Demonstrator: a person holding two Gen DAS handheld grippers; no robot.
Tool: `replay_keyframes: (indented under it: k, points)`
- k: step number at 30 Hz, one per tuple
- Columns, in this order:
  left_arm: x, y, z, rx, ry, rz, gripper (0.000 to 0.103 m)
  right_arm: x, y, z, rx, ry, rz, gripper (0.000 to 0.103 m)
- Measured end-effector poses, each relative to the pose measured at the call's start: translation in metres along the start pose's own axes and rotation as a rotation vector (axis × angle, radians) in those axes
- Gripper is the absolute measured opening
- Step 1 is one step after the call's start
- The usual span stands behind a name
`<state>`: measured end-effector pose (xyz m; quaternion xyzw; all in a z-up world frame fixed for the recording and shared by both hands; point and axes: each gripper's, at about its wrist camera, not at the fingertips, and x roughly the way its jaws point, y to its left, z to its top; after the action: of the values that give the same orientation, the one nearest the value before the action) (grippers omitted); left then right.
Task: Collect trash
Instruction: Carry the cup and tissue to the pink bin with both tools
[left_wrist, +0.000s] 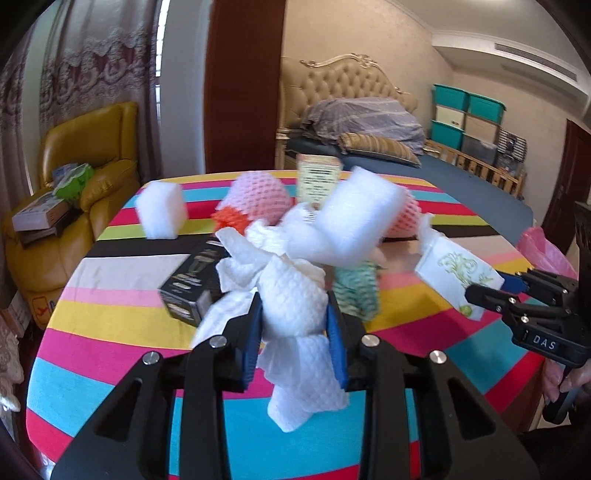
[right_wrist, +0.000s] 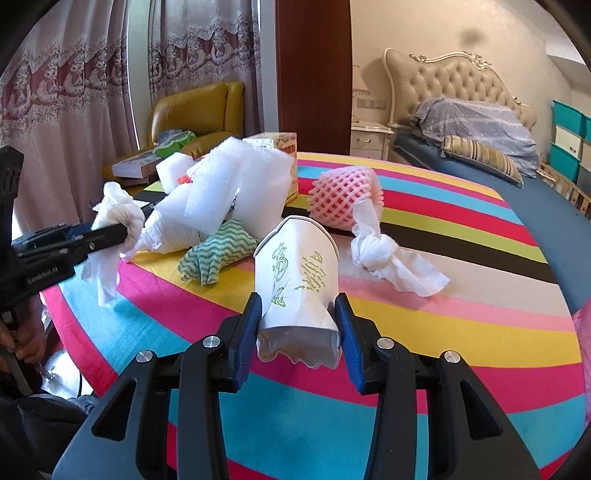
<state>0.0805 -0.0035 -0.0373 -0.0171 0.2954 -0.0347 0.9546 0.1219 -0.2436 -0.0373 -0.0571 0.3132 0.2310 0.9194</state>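
Note:
My left gripper (left_wrist: 294, 306) is shut on a crumpled white paper towel (left_wrist: 295, 295) held above the striped tablecloth (left_wrist: 110, 332). In the right wrist view the same left gripper (right_wrist: 110, 232) shows at the left edge with the towel (right_wrist: 114, 210) hanging from it. My right gripper (right_wrist: 298, 306) is shut on a crushed paper cup (right_wrist: 295, 266) with green print, lifted off the table. Trash lies on the table: a white foam wrap (right_wrist: 236, 184), a pink foam net (right_wrist: 343, 199), a green wavy cloth (right_wrist: 218, 251) and another paper towel (right_wrist: 388, 254).
A black box (left_wrist: 192, 284), a white foam block (left_wrist: 160, 210) and a carton (left_wrist: 317, 177) also stand on the table. A pink plastic bag (left_wrist: 543, 247) hangs off the right edge. A yellow armchair (left_wrist: 85, 155) is at the left, a bed (left_wrist: 369, 147) behind.

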Motion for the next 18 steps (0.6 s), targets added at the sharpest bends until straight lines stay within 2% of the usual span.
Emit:
replay_keyframes:
  k: [11,18]
  points:
    - [0.000,-0.063,0.013,0.136,-0.025,-0.101,0.031,-0.045,-0.015,-0.002,0.036,-0.115,-0.070,0.040]
    - [0.012,-0.110,0.029,0.196,-0.025,-0.202,0.031,-0.068,-0.044,-0.006,0.083,-0.161,-0.150,0.040]
